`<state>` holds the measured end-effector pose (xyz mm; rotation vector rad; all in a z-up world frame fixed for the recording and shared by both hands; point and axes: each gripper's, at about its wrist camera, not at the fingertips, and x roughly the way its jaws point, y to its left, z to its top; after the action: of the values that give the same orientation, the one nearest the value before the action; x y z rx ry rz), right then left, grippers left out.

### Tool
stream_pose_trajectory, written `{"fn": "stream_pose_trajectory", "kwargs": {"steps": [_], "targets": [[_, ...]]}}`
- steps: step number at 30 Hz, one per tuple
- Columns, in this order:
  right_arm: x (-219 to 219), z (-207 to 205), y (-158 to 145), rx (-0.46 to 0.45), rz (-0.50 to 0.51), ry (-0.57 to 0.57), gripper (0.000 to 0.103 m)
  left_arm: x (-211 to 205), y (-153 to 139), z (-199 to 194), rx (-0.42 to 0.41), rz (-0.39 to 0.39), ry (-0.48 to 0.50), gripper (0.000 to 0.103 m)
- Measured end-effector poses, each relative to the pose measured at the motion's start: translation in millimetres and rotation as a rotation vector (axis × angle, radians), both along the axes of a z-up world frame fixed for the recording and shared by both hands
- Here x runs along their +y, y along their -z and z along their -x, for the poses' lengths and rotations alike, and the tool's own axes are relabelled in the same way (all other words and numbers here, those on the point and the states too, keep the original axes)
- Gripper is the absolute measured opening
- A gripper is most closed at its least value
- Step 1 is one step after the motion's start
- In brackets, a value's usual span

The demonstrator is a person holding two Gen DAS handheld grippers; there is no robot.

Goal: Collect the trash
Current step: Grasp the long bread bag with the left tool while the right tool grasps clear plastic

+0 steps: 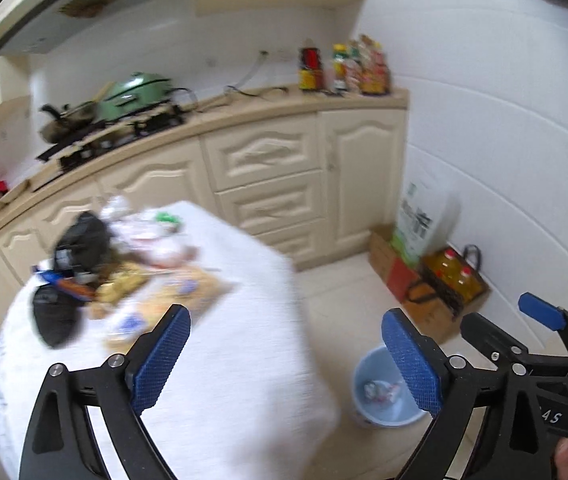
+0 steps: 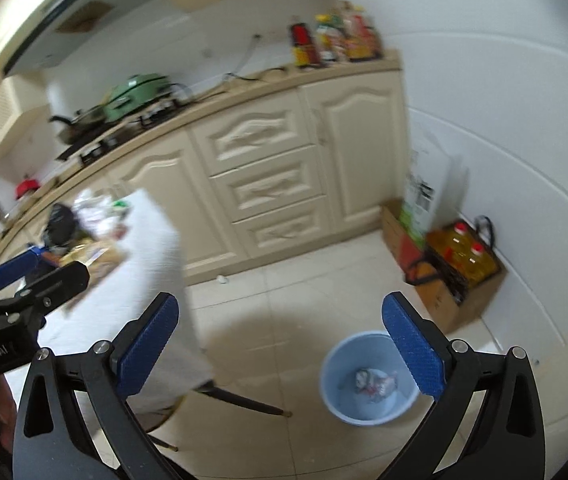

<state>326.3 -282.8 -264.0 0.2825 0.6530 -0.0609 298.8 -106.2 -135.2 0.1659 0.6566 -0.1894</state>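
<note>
The trash (image 1: 124, 264) lies heaped at the far end of the white-clothed table (image 1: 224, 360), blurred by motion; from its look it is wrappers, crumpled paper and 2 or so black bags, though an exact count of pieces cannot be made. Such scraps should be light, soft and crushable, not fragile; film wrappers may slip, so a pinch on a crumpled fold or a bag's bunched neck seems the safest hold. The blue bin (image 2: 367, 384) stands on the floor just beside the table's corner, with 1 small cluster of crumpled litter (image 2: 375, 384) already at its bottom. The left gripper (image 1: 287, 360) is spread wide with nothing between its fingers (image 1: 160, 360); the right gripper (image 2: 280, 348) is likewise released and empty, its fingers (image 2: 411, 352) framing the bin. There are 2 grippers, 1 bin and 1 table.
</note>
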Motion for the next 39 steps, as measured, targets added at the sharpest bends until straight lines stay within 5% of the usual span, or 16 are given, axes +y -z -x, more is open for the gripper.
{"fn": "stream_pose_trajectory", "kwargs": {"steps": [9, 22, 24, 27, 30, 36, 39], "targets": [[81.1, -36.8, -0.3, 0.025, 0.026, -0.139, 0.103, 86.0, 27.4, -2.9, 0.029, -0.052, -0.092, 0.095], [123.3, -107.8, 25.5, 0.117, 0.114, -0.159, 0.103, 82.4, 78.8, -59.3, 0.194, -0.098, -0.065, 0.080], [125.2, -114.0, 26.6, 0.118, 0.112, -0.161, 0.103, 75.9, 78.6, -65.3, 0.209, -0.123, -0.065, 0.070], [128.0, -120.8, 23.7, 0.112, 0.119, -0.164, 0.103, 75.1, 69.2, -73.3, 0.185, -0.143, -0.110, 0.036], [136.7, -124.7, 18.3, 0.100, 0.137, -0.178, 0.103, 94.2, 56.2, -65.8, 0.223, -0.037, -0.093, 0.032], [173.0, -132.9, 13.1, 0.099, 0.163, -0.261, 0.103, 153.0, 31.1, -47.6, 0.173, 0.082, -0.156, 0.032], [195.6, -136.5, 15.1, 0.108, 0.175, -0.318, 0.103, 187.4, 34.6, -40.3, 0.171, 0.093, -0.199, 0.032]]}}
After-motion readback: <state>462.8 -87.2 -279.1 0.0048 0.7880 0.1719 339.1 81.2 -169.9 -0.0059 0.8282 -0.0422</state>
